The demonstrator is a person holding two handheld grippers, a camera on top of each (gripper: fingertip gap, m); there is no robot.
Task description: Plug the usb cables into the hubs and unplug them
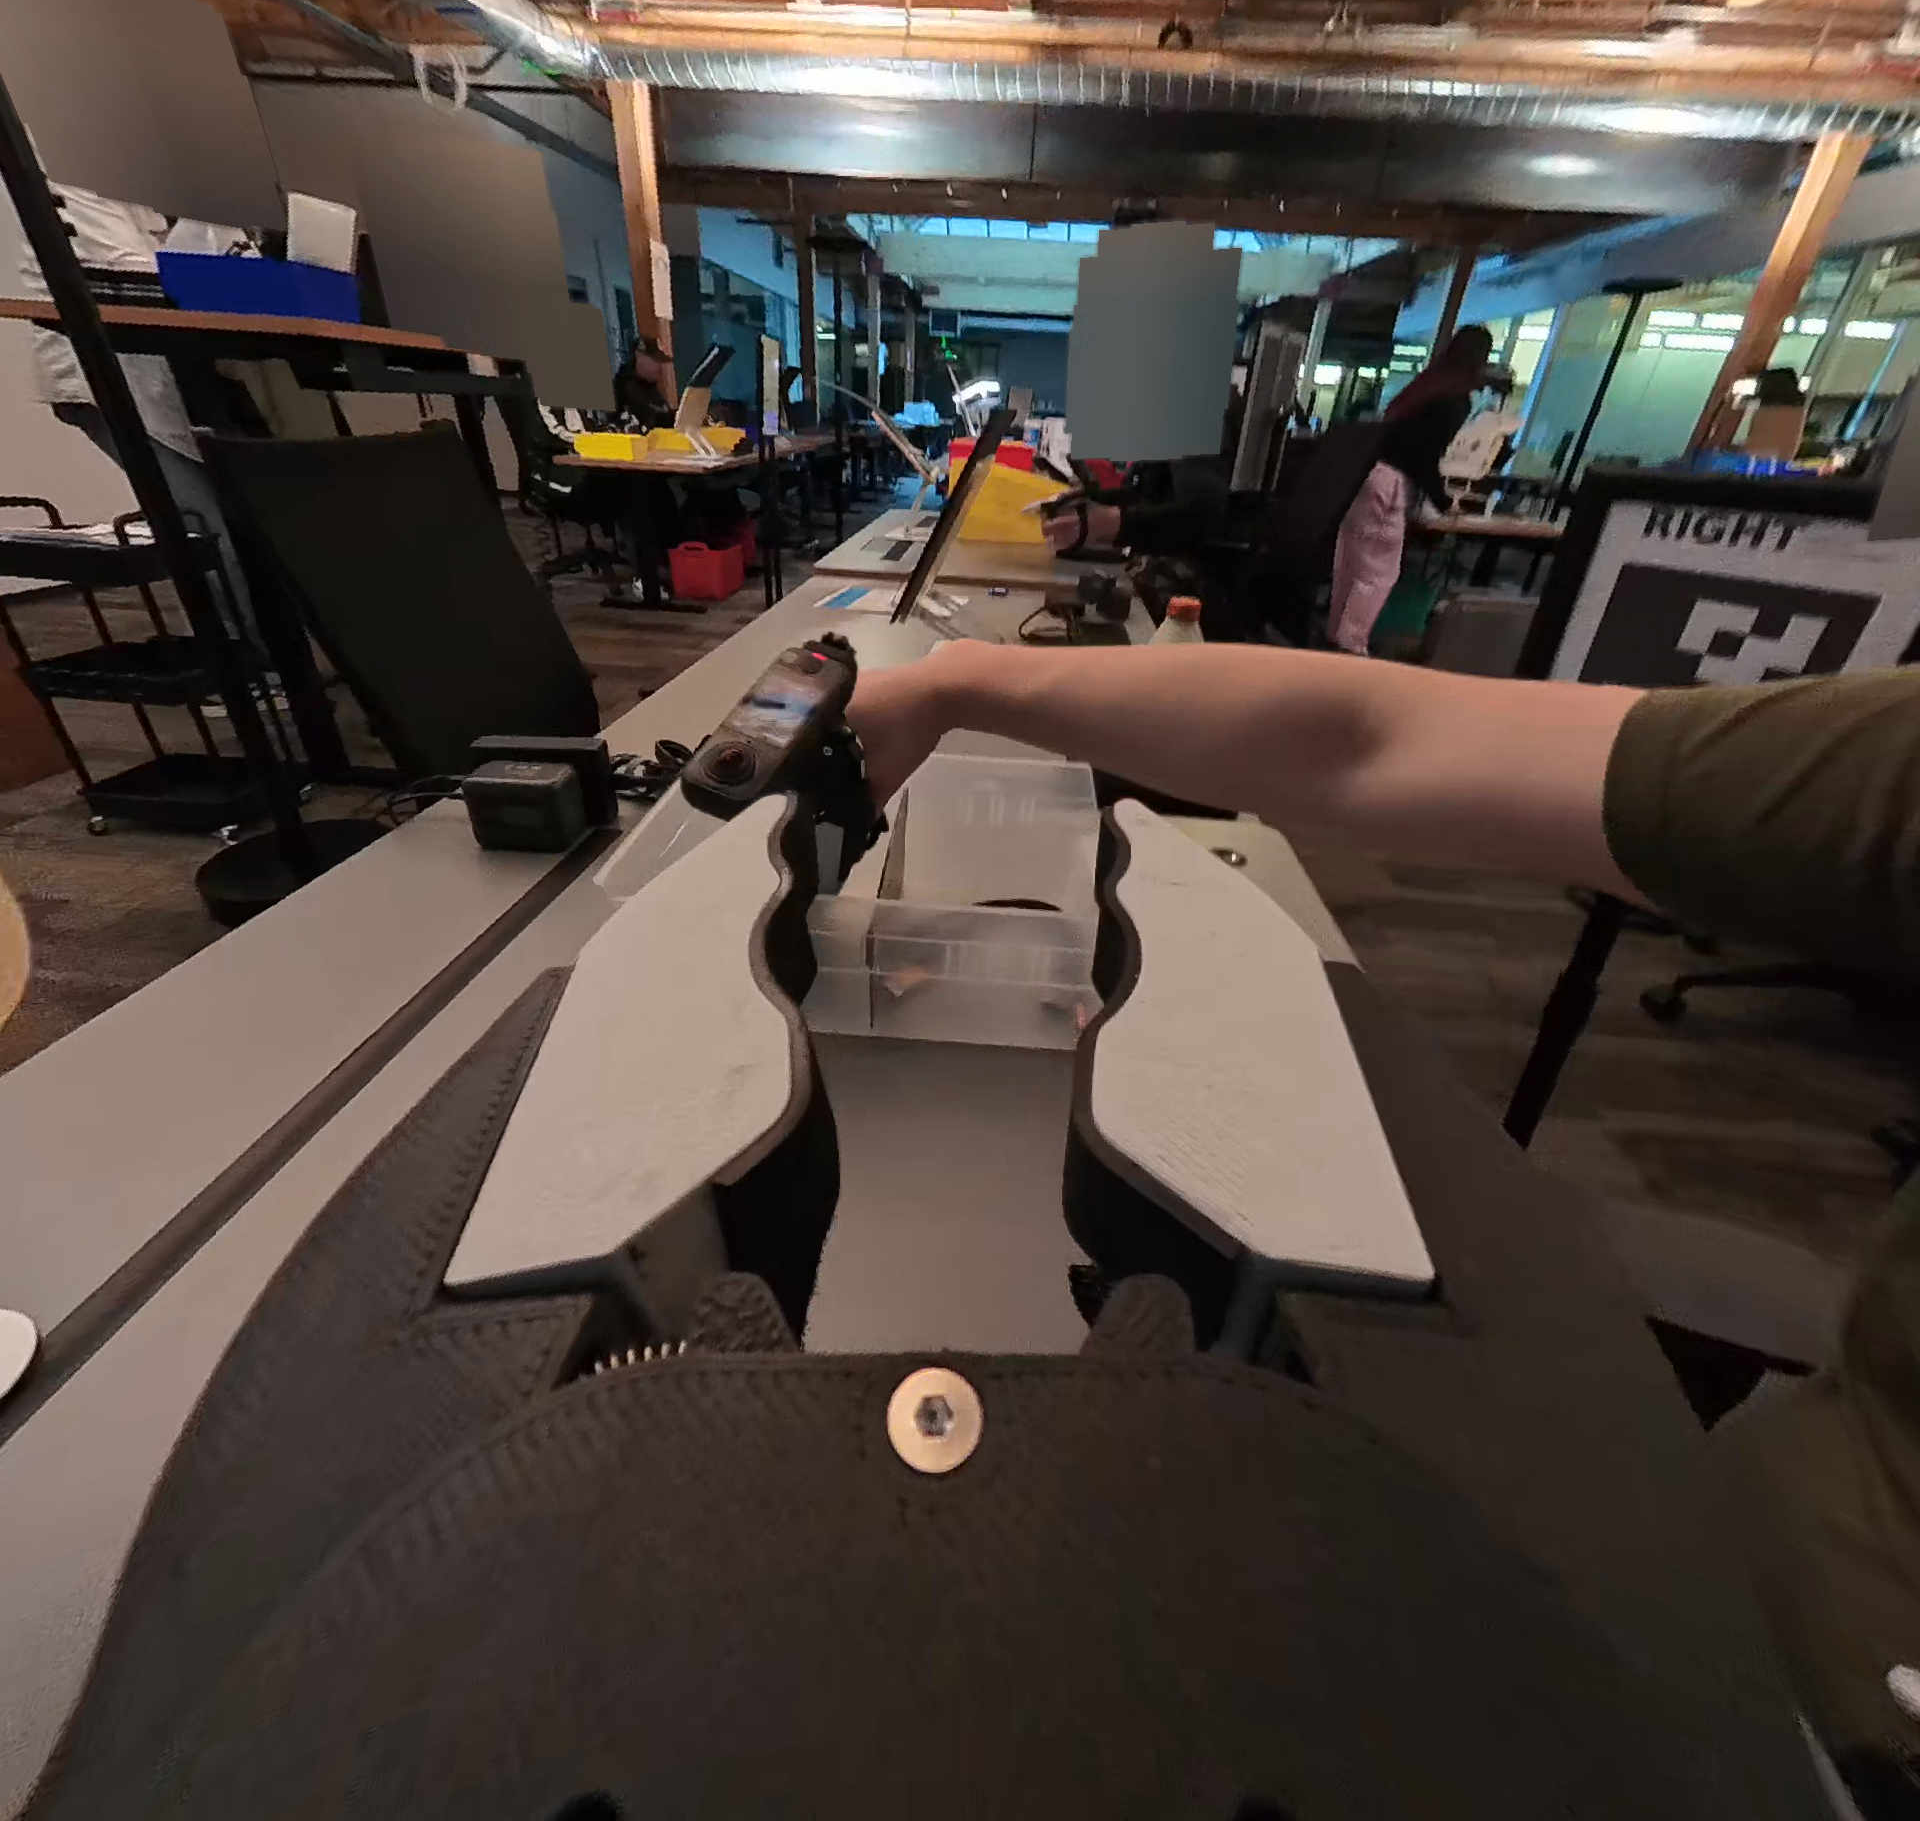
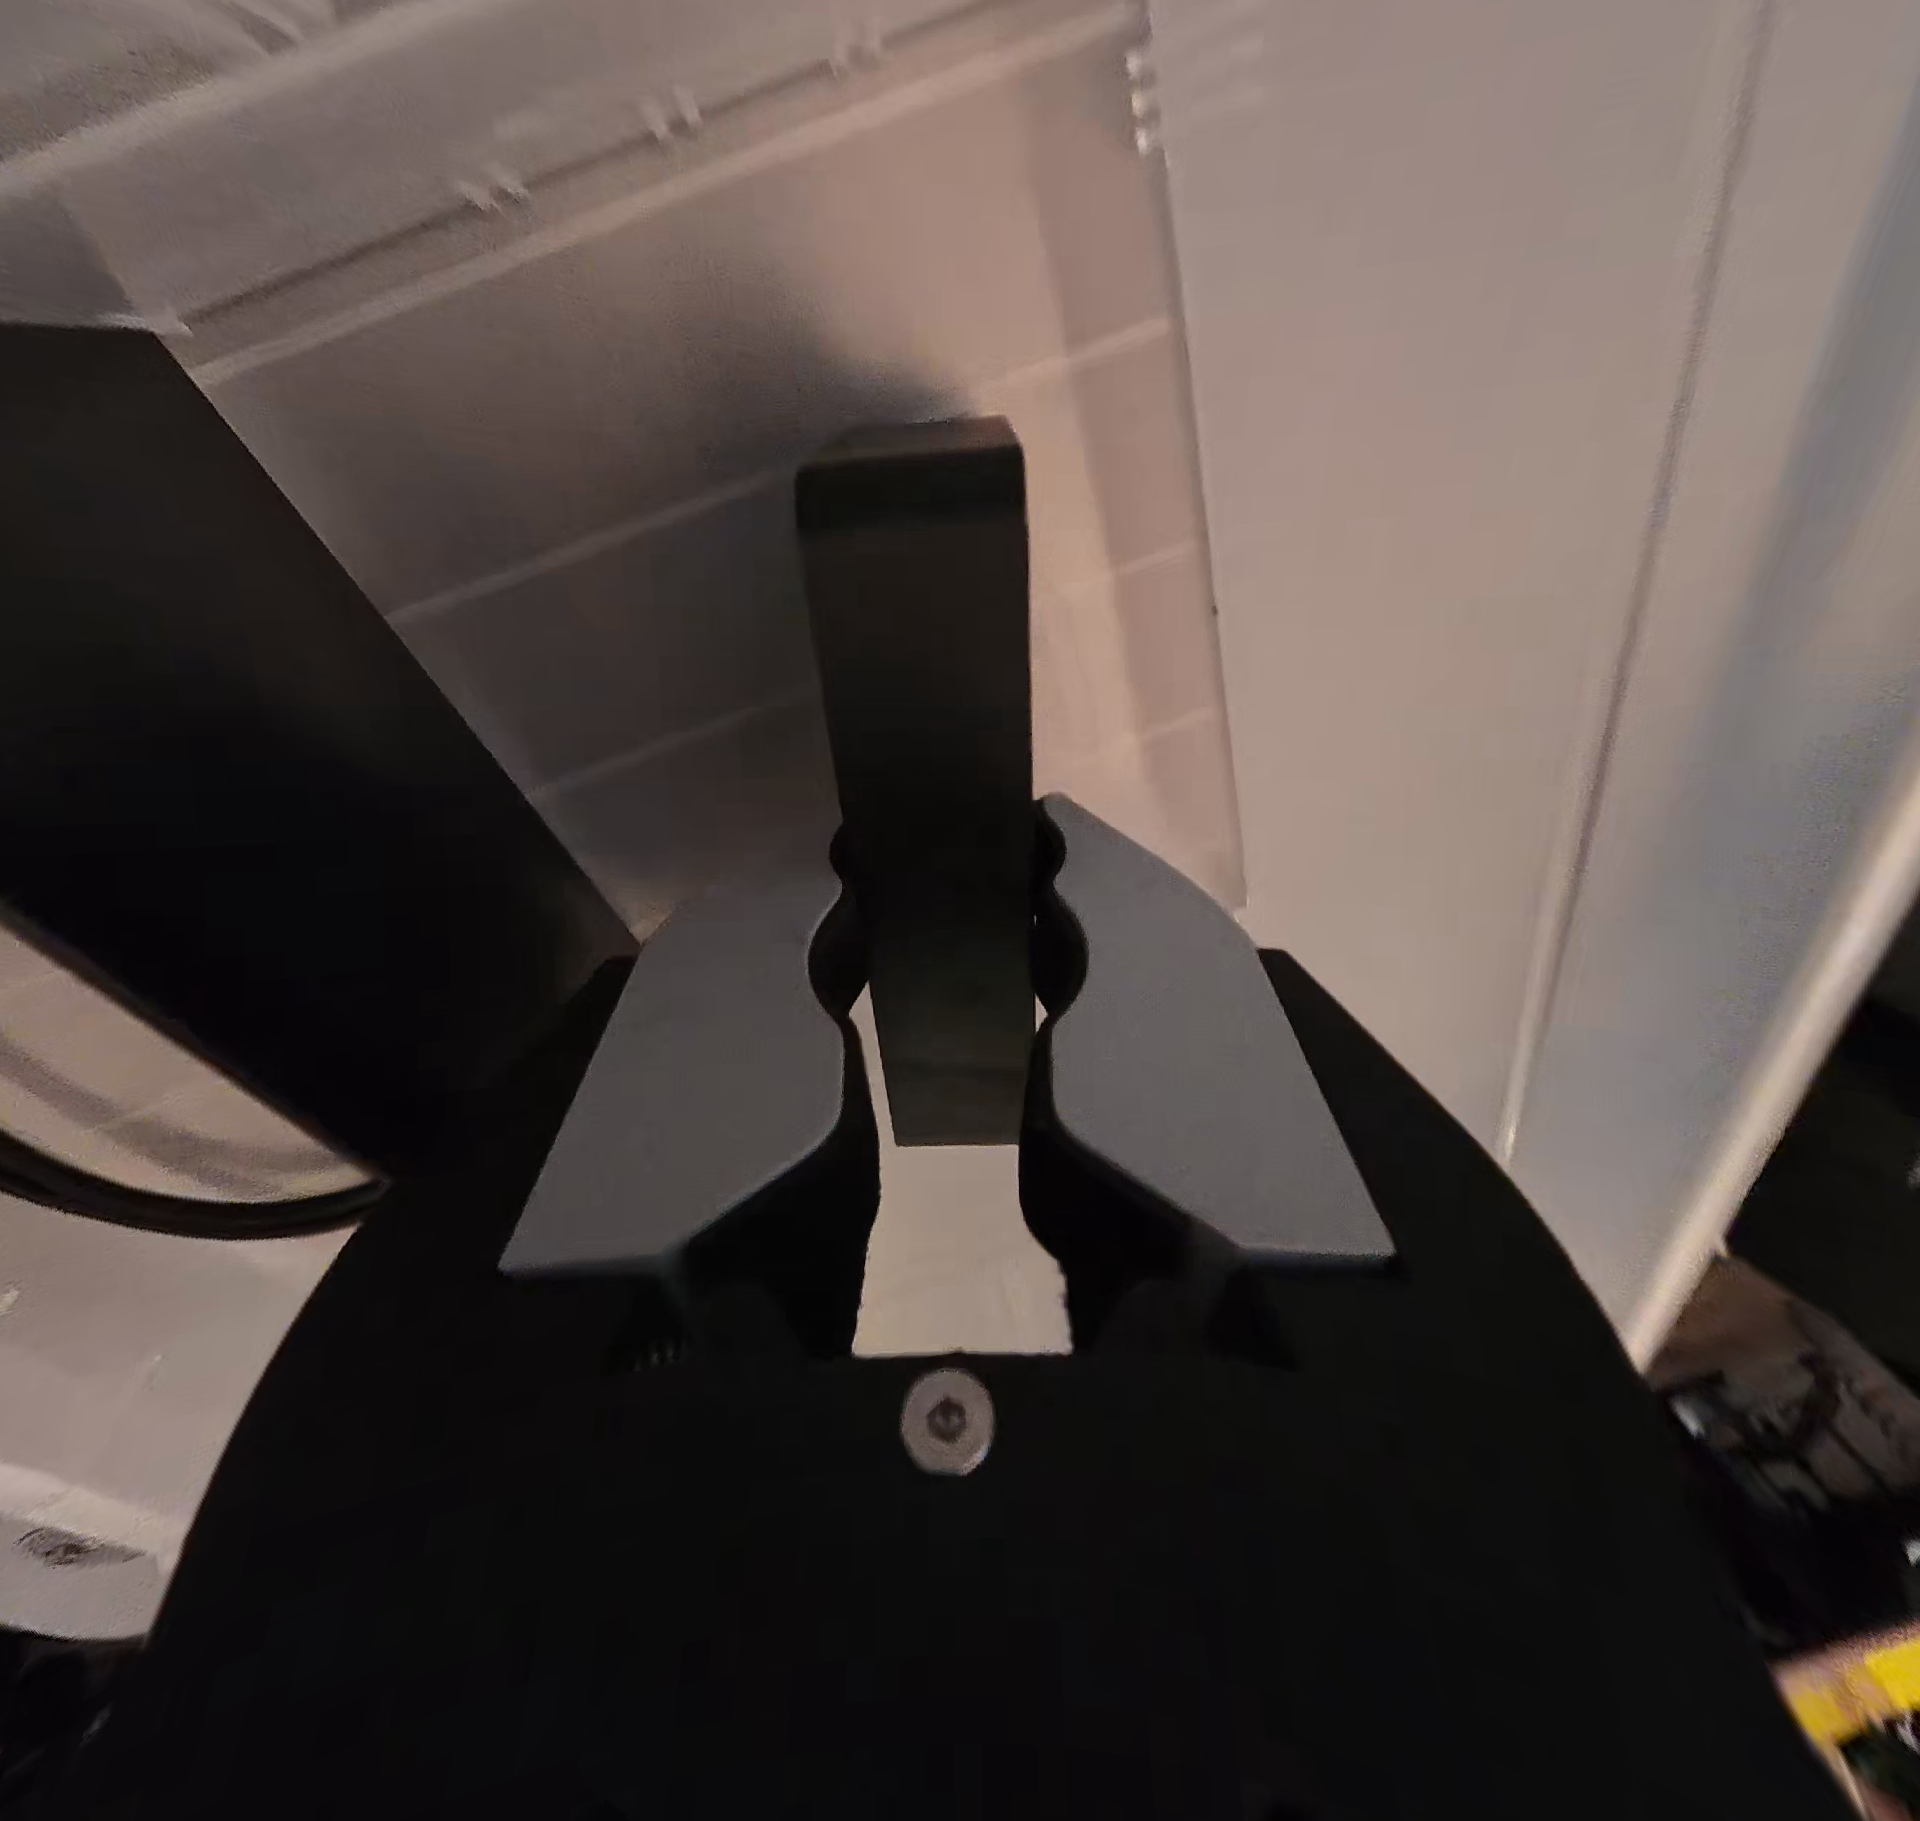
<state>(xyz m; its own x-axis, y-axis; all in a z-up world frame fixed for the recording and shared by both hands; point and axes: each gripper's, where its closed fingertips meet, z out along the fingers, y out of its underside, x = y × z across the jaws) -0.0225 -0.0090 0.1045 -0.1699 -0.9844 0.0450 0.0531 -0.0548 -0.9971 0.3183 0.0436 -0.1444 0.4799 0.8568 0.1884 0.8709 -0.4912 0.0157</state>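
Observation:
My left gripper [image 1: 943, 836] is open and empty, held over the grey table [image 1: 260, 1023] just short of a clear plastic box [image 1: 987, 898]. A person's bare forearm [image 1: 1247, 722] reaches across from the right with the right gripper's camera body [image 1: 774, 732] tilted down into that box; its fingers are hidden there. In the right wrist view my right gripper [image 2: 940, 836] is shut on a dark rectangular usb hub [image 2: 920, 649], which stands out forward past the fingertips against the clear box wall [image 2: 727, 337]. No usb plug shows.
A black cable [image 2: 156, 1195] curves at the lower left beside a dark block [image 2: 208, 711]. On the table sit a black charger block [image 1: 535, 795], a tilted tablet [image 1: 956, 514] and an orange-capped bottle [image 1: 1179, 618]. A black chair [image 1: 416, 587] stands left, a marker board [image 1: 1725, 618] right. Across from one pair of fingers to the other is roughly 45 centimeters.

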